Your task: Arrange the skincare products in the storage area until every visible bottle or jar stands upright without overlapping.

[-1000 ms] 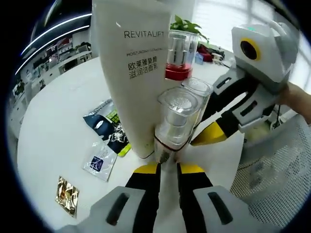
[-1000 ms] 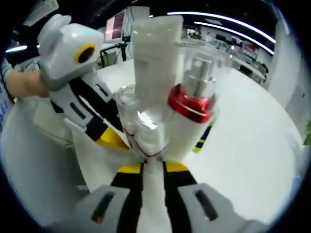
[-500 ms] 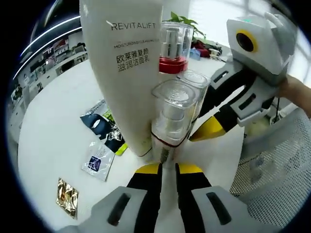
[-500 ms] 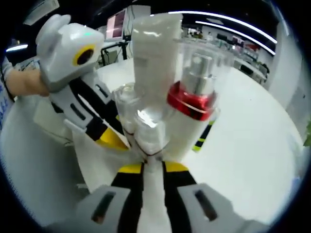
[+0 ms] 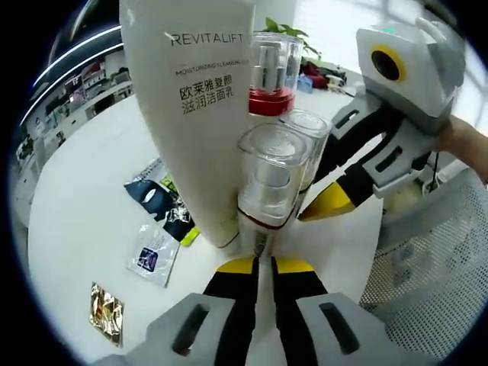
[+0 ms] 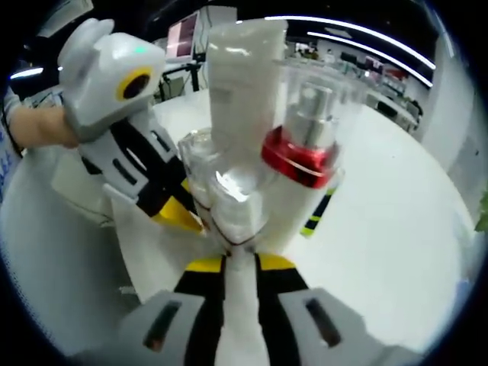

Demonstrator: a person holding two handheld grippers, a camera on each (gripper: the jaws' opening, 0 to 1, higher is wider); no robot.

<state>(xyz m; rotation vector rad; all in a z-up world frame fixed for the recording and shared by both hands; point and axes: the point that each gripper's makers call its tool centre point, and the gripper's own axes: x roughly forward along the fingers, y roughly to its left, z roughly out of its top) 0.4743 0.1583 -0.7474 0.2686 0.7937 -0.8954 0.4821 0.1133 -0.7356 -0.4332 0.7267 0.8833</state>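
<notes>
In the left gripper view the left gripper (image 5: 257, 268) has its two yellow-tipped black jaws drawn close together, with the base of a small white bottle with a clear square-shouldered plastic cap (image 5: 268, 187) at the slit between their tips; whether they actually pinch it cannot be told. In the right gripper view the right gripper (image 6: 231, 263) also has its yellow-tipped jaws nearly together, with something white standing in the narrow gap between them, and whether it is clamped cannot be told. Just past the left gripper's tips the products stand upright in a tight cluster on a round white table (image 5: 84, 191): the small capped bottle in front, a second clear-capped bottle (image 5: 309, 137) touching it on its far side, a tall smooth cream-white tube printed REVITALIFT (image 5: 200, 114) beside it standing on its cap end, and behind these a pump bottle with a glossy red collar under a clear cylindrical cover (image 5: 271, 76). The right gripper's white head and black jaws reach in beside the cluster. Toward the table's near edge lie flat sachets: a dark printed one (image 5: 164, 200), a pale silvery one (image 5: 155, 254) and a gold foil one (image 5: 106, 312). A white mesh surface (image 5: 427, 267) lies by the table's edge.
</notes>
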